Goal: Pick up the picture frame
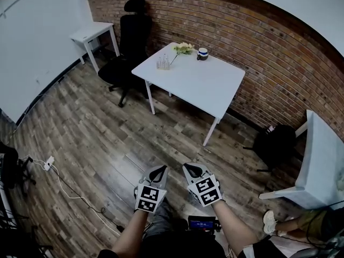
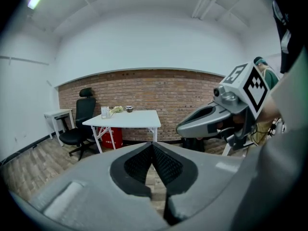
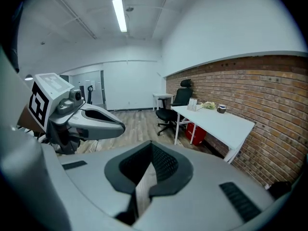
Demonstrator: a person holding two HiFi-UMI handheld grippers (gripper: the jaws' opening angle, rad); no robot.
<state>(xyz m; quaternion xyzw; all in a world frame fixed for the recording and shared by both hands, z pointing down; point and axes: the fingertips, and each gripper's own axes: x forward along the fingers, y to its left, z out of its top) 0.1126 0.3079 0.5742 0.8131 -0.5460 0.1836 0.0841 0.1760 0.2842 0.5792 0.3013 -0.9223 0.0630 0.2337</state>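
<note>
A small clear upright frame [image 1: 163,63] stands near the far left edge of the white table [image 1: 204,87], beside a sprig of pale flowers [image 1: 184,48] and a dark mug [image 1: 202,53]. It also shows as a small clear stand in the left gripper view [image 2: 105,112] and the right gripper view [image 3: 192,104]. My left gripper [image 1: 159,169] and right gripper [image 1: 189,168] hang side by side over the wooden floor, well short of the table. Both are shut, with nothing between the jaws. The left gripper [image 2: 153,144] and the right gripper [image 3: 151,146] each point toward the table.
A black office chair [image 1: 126,47] stands at the table's left, with a small white side table [image 1: 91,32] behind it. A red container [image 2: 111,136] sits under the table. A black bag [image 1: 274,144] lies by the brick wall. Another white table [image 1: 322,165] is at right; a cable and power strip [image 1: 48,163] lie at left.
</note>
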